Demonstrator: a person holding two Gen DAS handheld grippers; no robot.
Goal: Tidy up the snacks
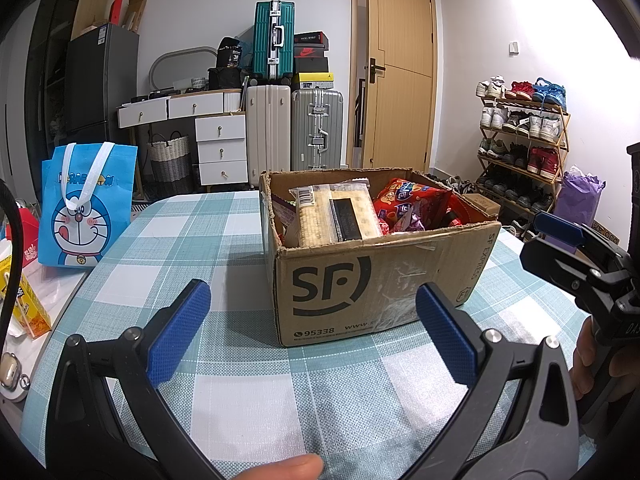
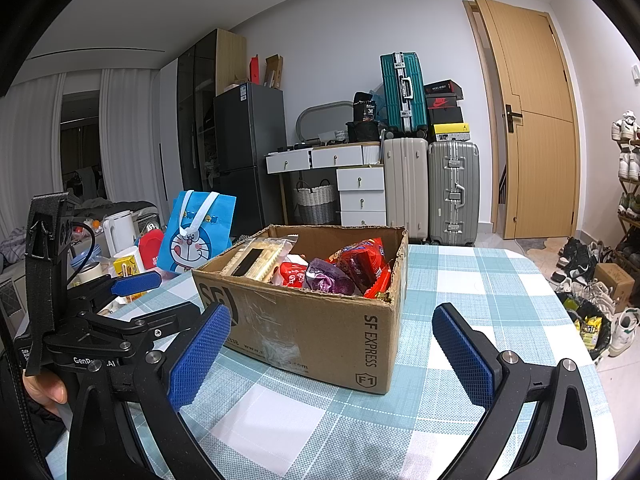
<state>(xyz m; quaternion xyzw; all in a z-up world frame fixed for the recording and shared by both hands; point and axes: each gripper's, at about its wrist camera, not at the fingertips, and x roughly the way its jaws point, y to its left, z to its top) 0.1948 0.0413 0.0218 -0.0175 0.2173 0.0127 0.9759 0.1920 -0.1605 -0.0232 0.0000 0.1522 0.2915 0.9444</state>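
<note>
An open cardboard box (image 1: pixel 380 280) printed "SF" stands on the checked tablecloth (image 1: pixel 192 240). Inside lie a pale cracker pack (image 1: pixel 340 216), red snack packets (image 1: pixel 412 200) and a purple wrapper (image 1: pixel 412 222). My left gripper (image 1: pixel 312 296) is open and empty, just short of the box's front left. My right gripper (image 2: pixel 332 312) is open and empty too, facing the box's (image 2: pixel 320 332) front right corner. The cracker pack (image 2: pixel 256 258), red packets (image 2: pixel 360 258) and purple wrapper (image 2: pixel 328 278) show in the right wrist view as well. Neither gripper touches the box.
A blue Doraemon bag (image 1: pixel 86 208) stands at the table's left edge, near a yellow carton (image 1: pixel 24 304) and a white kettle (image 2: pixel 120 228). Behind the table are suitcases (image 1: pixel 316 132), white drawers (image 1: pixel 222 148), a door and a shoe rack (image 1: pixel 520 140).
</note>
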